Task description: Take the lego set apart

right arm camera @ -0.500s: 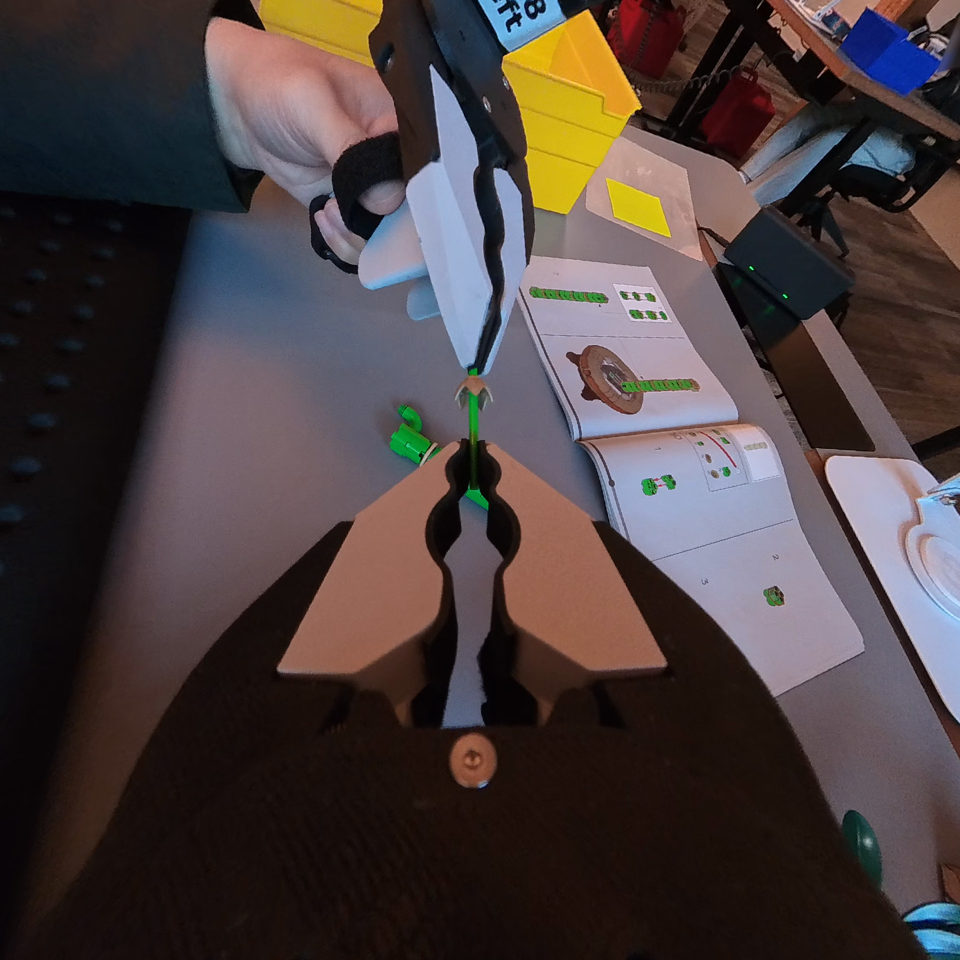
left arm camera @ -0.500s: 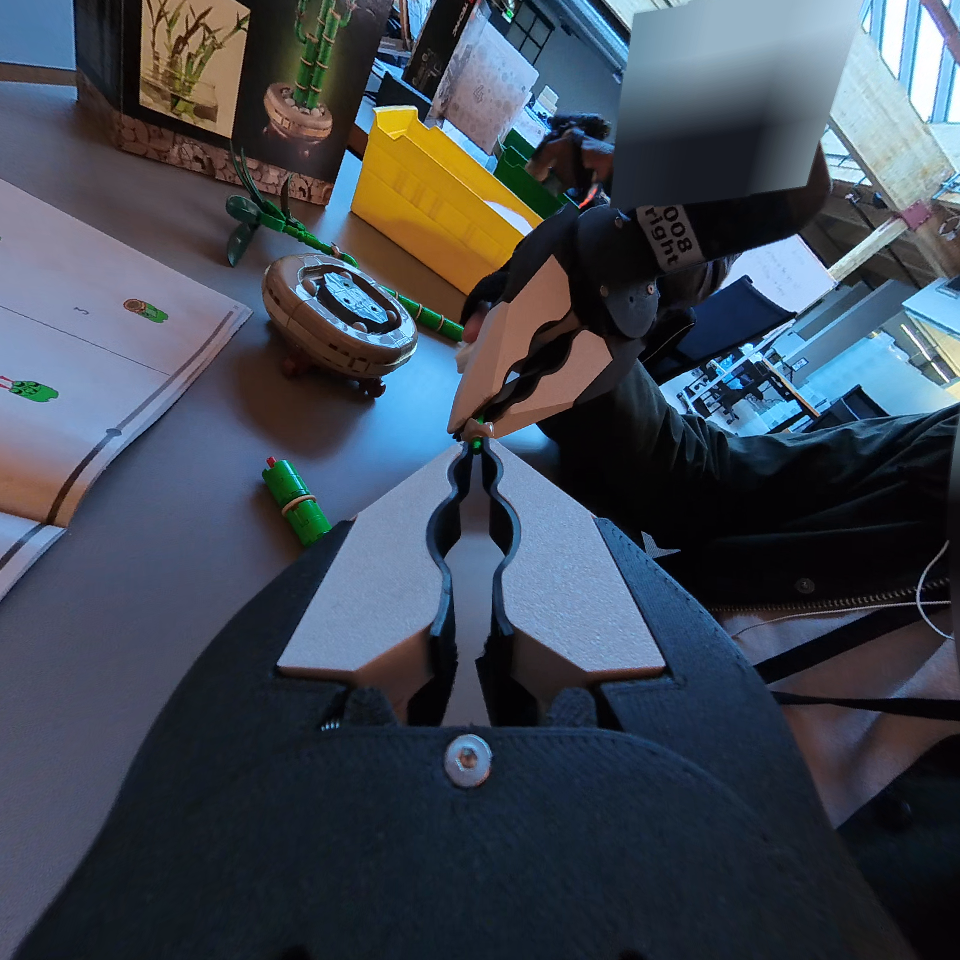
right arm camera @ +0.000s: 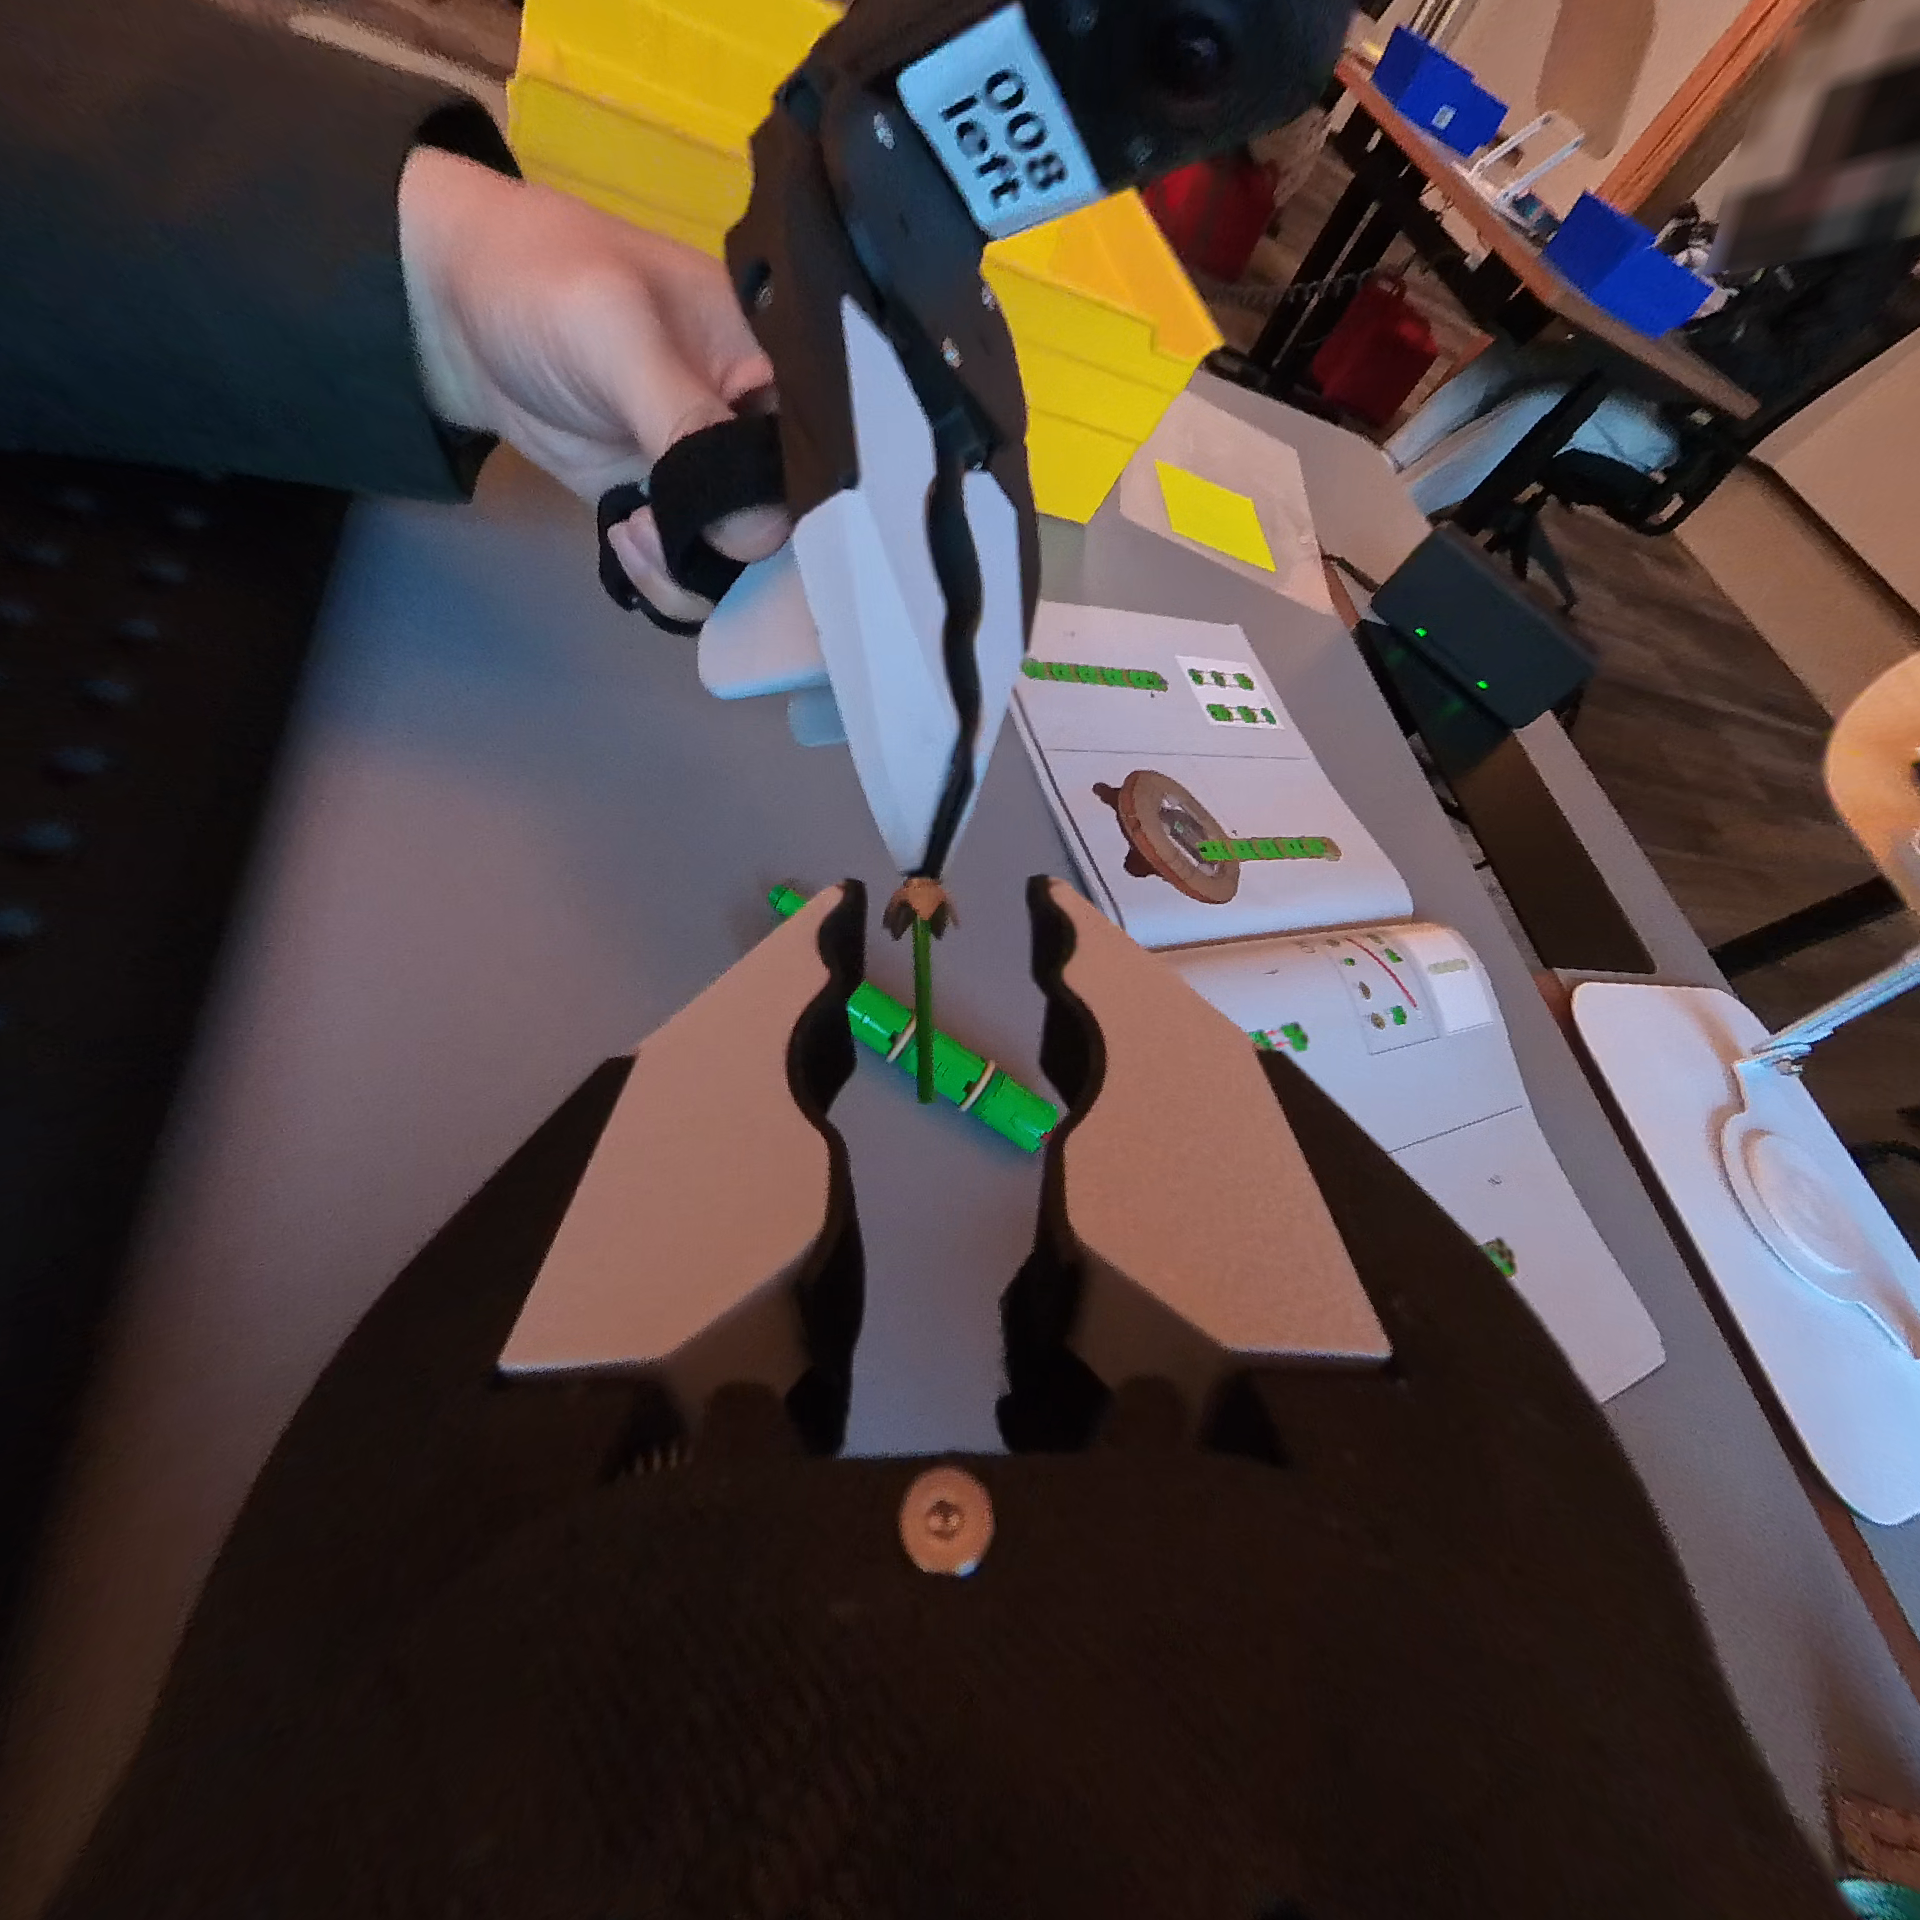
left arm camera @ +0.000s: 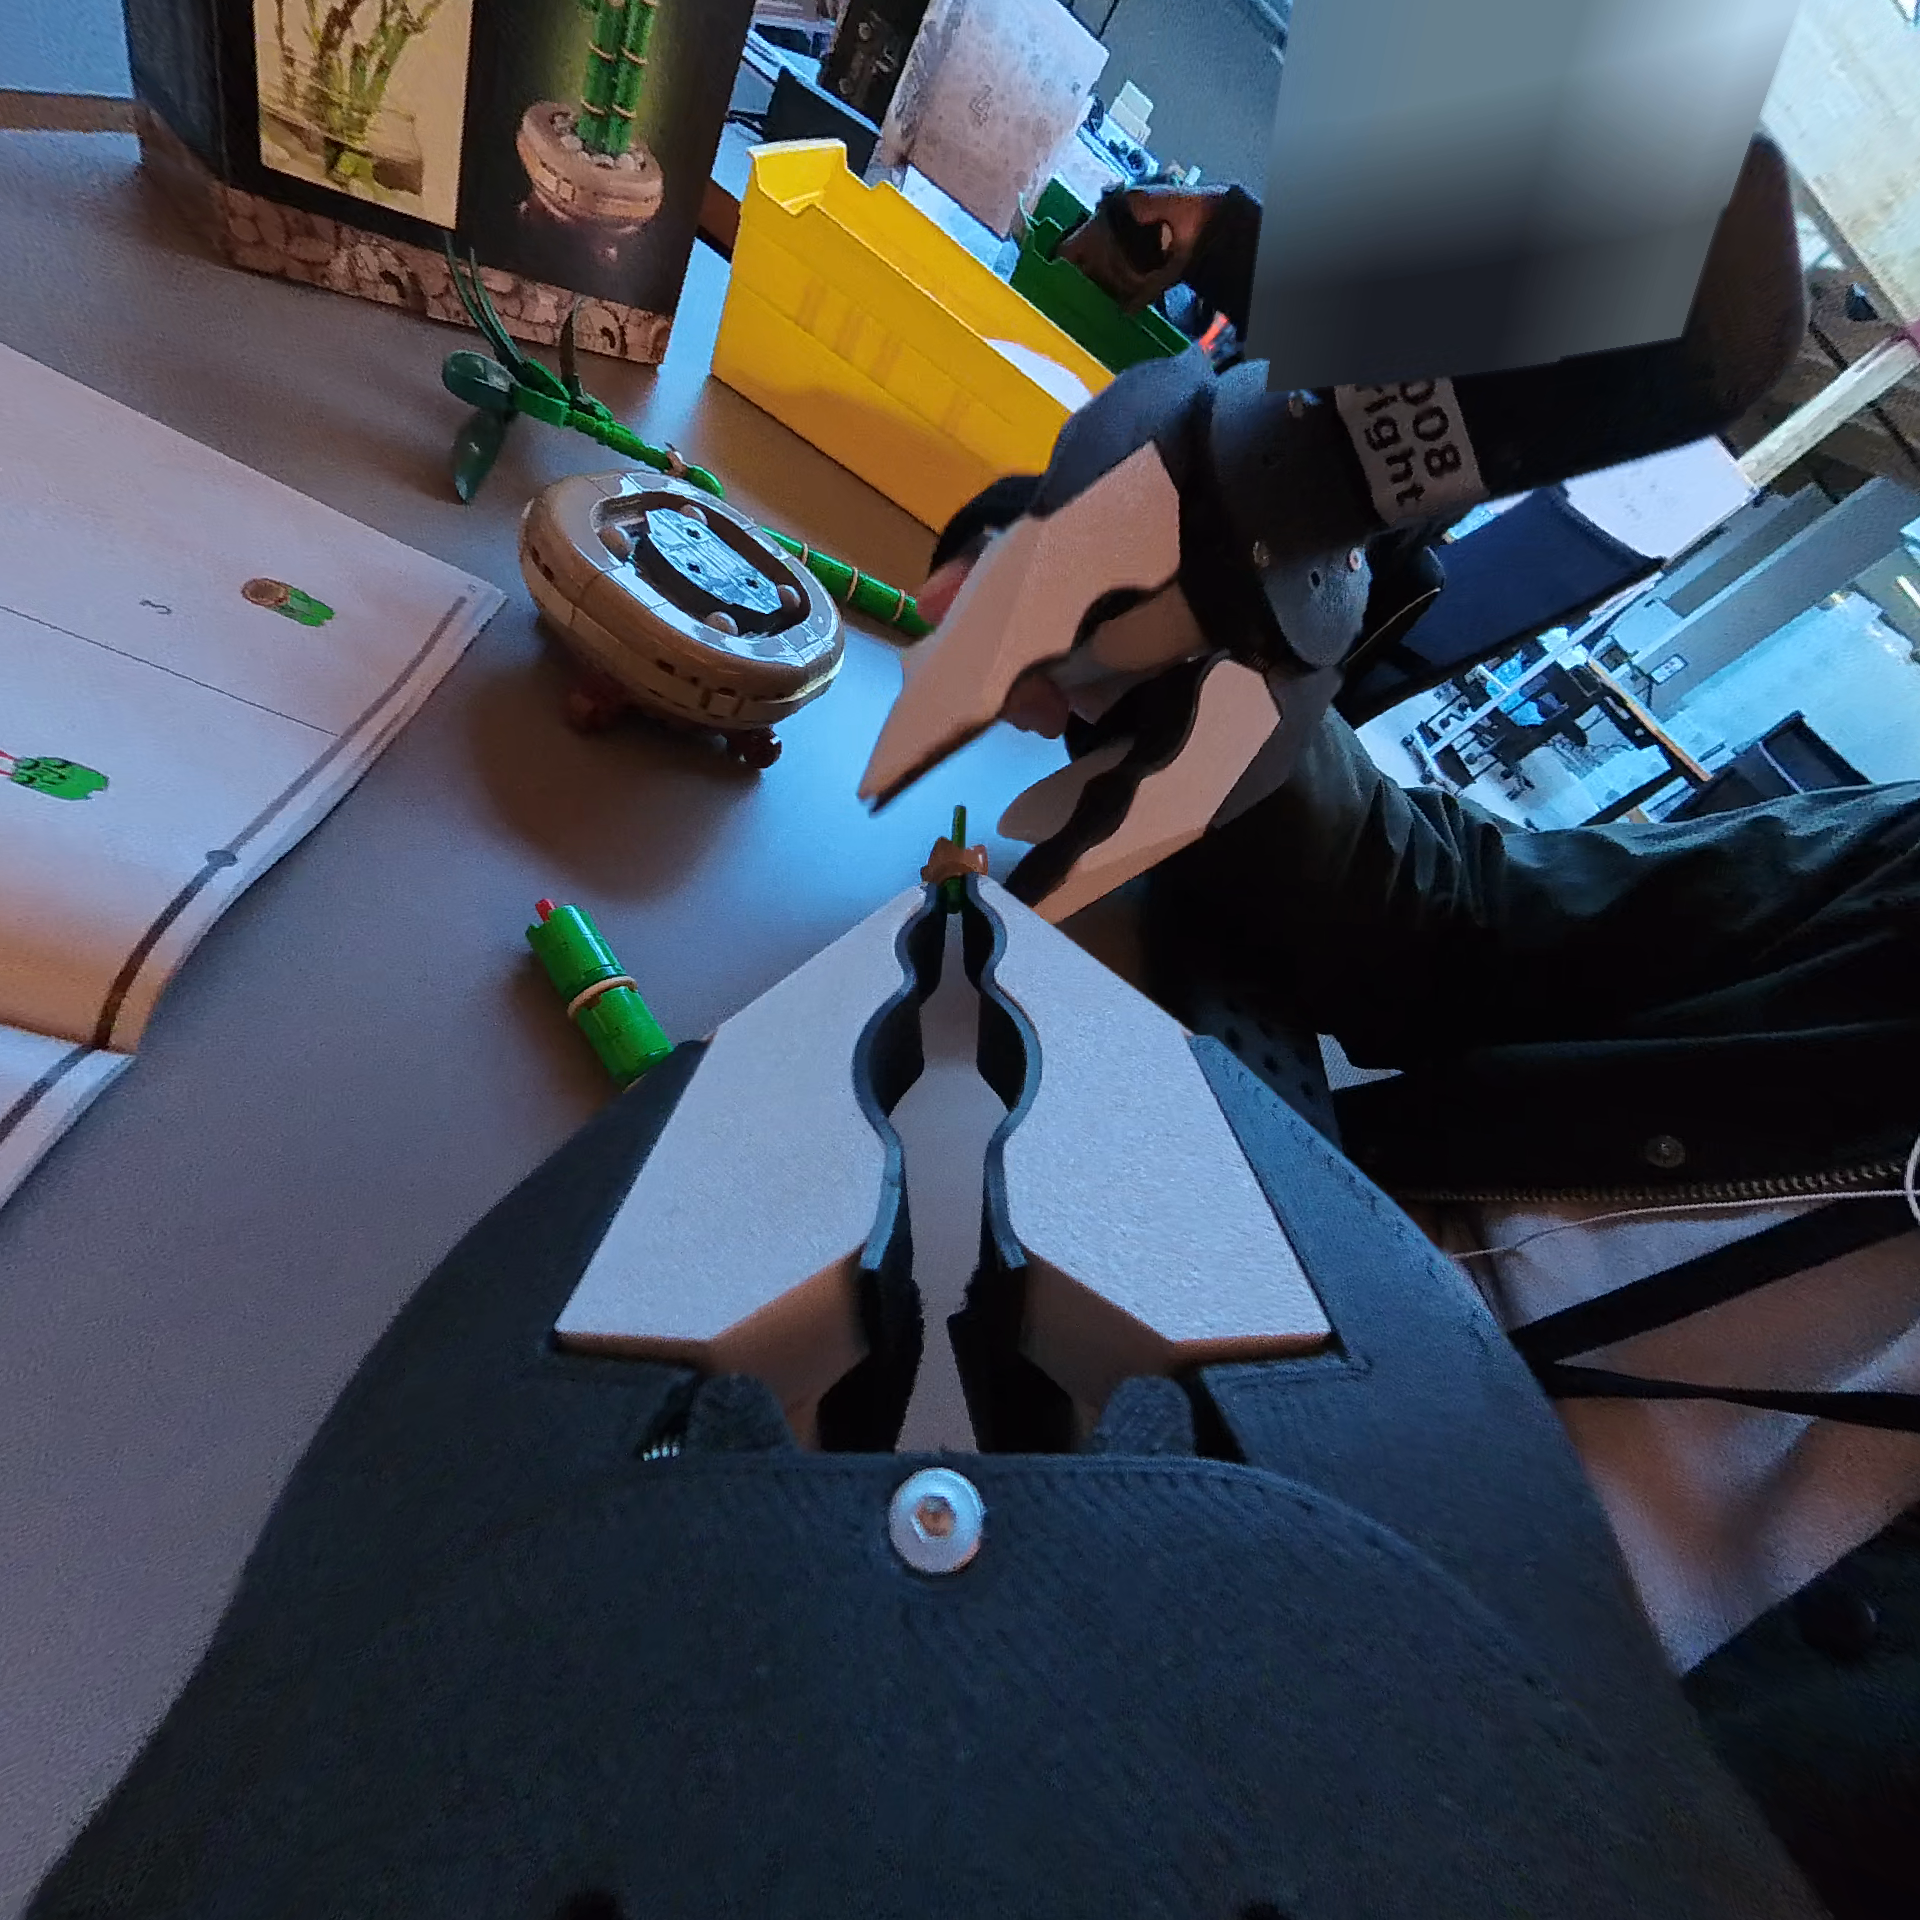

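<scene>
My left gripper (left arm camera: 951, 896) is shut on a thin green stem with a tan collar piece (left arm camera: 954, 858) that sticks out past its tips. In the right wrist view, the left gripper (right arm camera: 925, 864) holds that stem (right arm camera: 922, 997) pointing towards the camera. My right gripper (right arm camera: 943, 891) is open, with one finger on each side of the stem and neither touching it. It also shows open in the left wrist view (left arm camera: 940, 844). A short green bamboo segment (left arm camera: 597, 987) lies on the grey table (left arm camera: 312, 1195), below the stem (right arm camera: 966, 1081).
A round tan pot base (left arm camera: 681, 613) and a leafy bamboo stalk (left arm camera: 582, 416) lie farther back. A yellow bin (left arm camera: 883, 322) and the set's box (left arm camera: 416, 135) stand behind them. An open instruction booklet (right arm camera: 1299, 935), a black device (right arm camera: 1475, 644) and a white tray (right arm camera: 1766, 1195) are at the right. My two grippers' fingertips are within a few centimetres of each other. Both grippers' tips are roughly 10 cm from the short green bamboo segment (left arm camera: 597, 987).
My right gripper has opened and let go of the green stem. My left gripper still holds the stem by its collar end.
</scene>
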`<control>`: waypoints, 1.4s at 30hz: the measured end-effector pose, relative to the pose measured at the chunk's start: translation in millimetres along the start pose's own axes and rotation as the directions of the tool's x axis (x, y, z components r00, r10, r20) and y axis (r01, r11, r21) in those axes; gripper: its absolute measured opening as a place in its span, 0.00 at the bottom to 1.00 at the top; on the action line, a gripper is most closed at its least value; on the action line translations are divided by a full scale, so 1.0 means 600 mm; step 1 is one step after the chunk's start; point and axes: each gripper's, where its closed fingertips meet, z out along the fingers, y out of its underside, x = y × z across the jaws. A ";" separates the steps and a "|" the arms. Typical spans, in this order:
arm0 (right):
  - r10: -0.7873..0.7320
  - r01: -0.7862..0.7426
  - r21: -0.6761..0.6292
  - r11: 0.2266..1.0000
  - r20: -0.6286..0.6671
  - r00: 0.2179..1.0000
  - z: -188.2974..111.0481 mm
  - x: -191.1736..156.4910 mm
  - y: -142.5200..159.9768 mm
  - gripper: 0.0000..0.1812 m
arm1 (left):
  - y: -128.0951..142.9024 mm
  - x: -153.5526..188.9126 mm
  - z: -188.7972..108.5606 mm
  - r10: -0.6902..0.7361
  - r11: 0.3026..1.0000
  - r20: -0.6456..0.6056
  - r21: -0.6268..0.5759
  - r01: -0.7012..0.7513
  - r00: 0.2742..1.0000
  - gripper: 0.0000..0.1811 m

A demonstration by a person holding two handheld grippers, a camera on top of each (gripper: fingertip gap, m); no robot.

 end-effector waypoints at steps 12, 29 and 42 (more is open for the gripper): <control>-0.009 0.009 -0.014 1.000 0.051 0.999 0.000 -0.015 -0.001 0.06 | 0.003 0.010 0.010 0.025 1.000 -0.004 -0.012 -0.025 1.000 0.00; -0.006 0.011 -0.049 0.999 0.102 0.995 -0.016 -0.018 0.014 0.07 | 0.008 0.011 0.007 0.033 0.999 -0.004 -0.043 -0.033 0.999 0.01; -0.027 0.039 -0.082 0.996 0.147 0.989 -0.043 -0.023 0.032 0.07 | 0.019 0.015 -0.002 0.007 0.996 -0.040 -0.093 -0.011 0.999 0.01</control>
